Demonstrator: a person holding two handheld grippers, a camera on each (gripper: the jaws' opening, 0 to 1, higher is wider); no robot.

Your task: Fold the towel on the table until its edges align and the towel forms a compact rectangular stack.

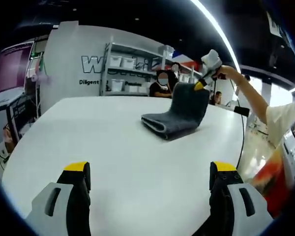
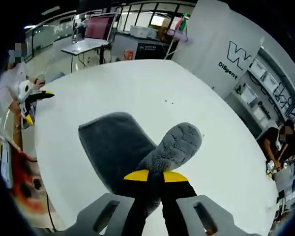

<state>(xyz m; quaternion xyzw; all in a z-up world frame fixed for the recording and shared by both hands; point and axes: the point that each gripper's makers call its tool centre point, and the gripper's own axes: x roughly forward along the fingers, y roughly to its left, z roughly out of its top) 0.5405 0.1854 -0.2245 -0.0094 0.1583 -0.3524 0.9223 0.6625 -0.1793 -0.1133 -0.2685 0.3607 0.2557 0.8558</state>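
We see a large white table (image 1: 103,147) with rounded corners spreading across both views, its surface bare around the cloth. Behind it in the left gripper view stands a white wall panel (image 1: 73,64) with dark lettering, and beside that a metal shelving unit (image 1: 130,69) holding pale storage boxes.

On the far part of the table lies a dark grey towel (image 1: 174,115), already doubled over into thick layers. One end of it rests flat on the tabletop; the other end is lifted up off the surface.

In the left gripper view, our right gripper (image 1: 202,83) appears at the raised end of the towel, held by a hand (image 1: 226,71) with a pale sleeve behind it. In the right gripper view, this right gripper (image 2: 155,176) is clenched on a bunched fold of the towel (image 2: 118,147), the yellow tips pressed against the fabric.

Our left gripper (image 1: 150,172) hovers above the bare near part of the table, well apart from the towel, jaws spread wide and grasping nothing. It also shows in the right gripper view (image 2: 37,101), at the far table edge.
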